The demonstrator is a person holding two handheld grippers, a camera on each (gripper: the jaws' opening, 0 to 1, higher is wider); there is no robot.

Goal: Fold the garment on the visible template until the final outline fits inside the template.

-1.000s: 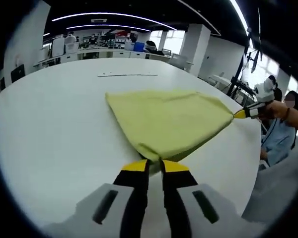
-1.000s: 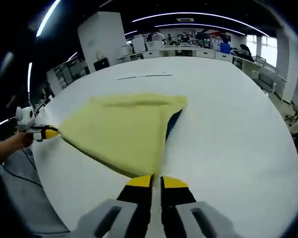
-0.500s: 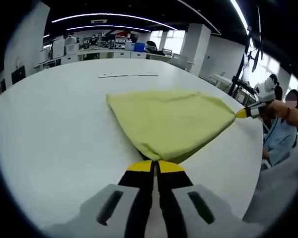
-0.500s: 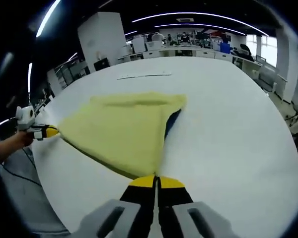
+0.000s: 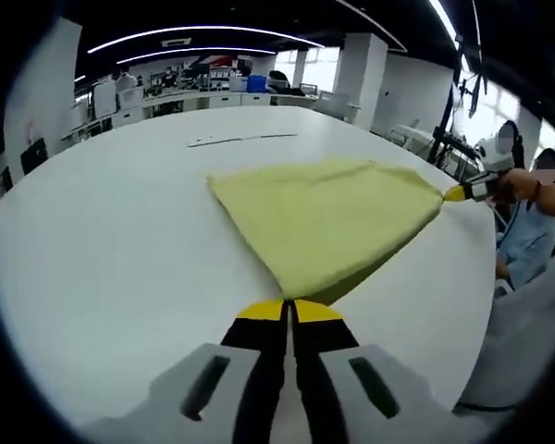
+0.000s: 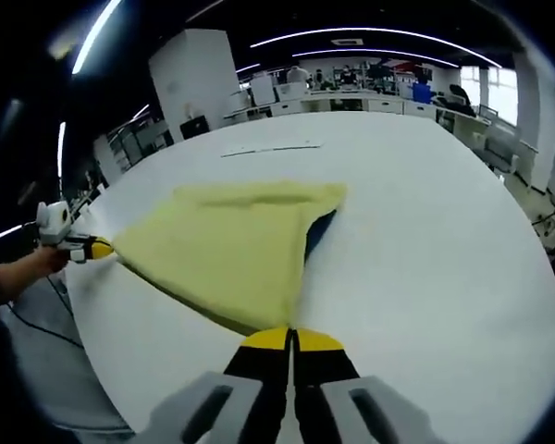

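Left gripper view is looking across a large white round table (image 5: 102, 240), where a yellow garment (image 5: 328, 217) is lying spread in a stretched triangle, one corner lifting toward each tool. The left gripper (image 5: 292, 310) is pinching the garment's near corner with its yellow-tipped jaws pressed together. The right gripper (image 5: 455, 192), held by a person's hand (image 5: 518, 183), is clamping the far corner at the table's edge. Two thin strips (image 5: 242, 139) are lying on the tabletop beyond the garment, well apart from it.
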